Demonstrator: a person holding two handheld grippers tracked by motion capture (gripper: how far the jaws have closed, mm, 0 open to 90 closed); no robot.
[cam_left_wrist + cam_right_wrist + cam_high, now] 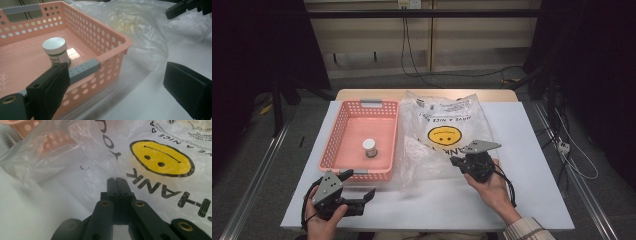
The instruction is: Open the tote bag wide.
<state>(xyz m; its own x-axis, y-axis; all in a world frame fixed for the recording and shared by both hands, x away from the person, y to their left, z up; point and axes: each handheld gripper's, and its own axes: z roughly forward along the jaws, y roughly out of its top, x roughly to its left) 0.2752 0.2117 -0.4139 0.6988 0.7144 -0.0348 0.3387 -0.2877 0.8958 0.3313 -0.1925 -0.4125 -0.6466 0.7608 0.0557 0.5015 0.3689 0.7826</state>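
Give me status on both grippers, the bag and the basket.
Left gripper open, near basket corner. Right gripper shut, over plastic bag. Small jar upright in basket.

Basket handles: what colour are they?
Grey, on a pink basket; the near handle shows best in the left gripper view.

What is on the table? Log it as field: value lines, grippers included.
surface: white table
basket: pink perforated basket, left of the bag
basket contents: one white-capped jar, upright
bag: clear plastic bag with yellow smiley print, lying flat
left gripper: open, beside basket's near wall
right gripper: jaws together over the bag; whether film is pinched, cannot tell
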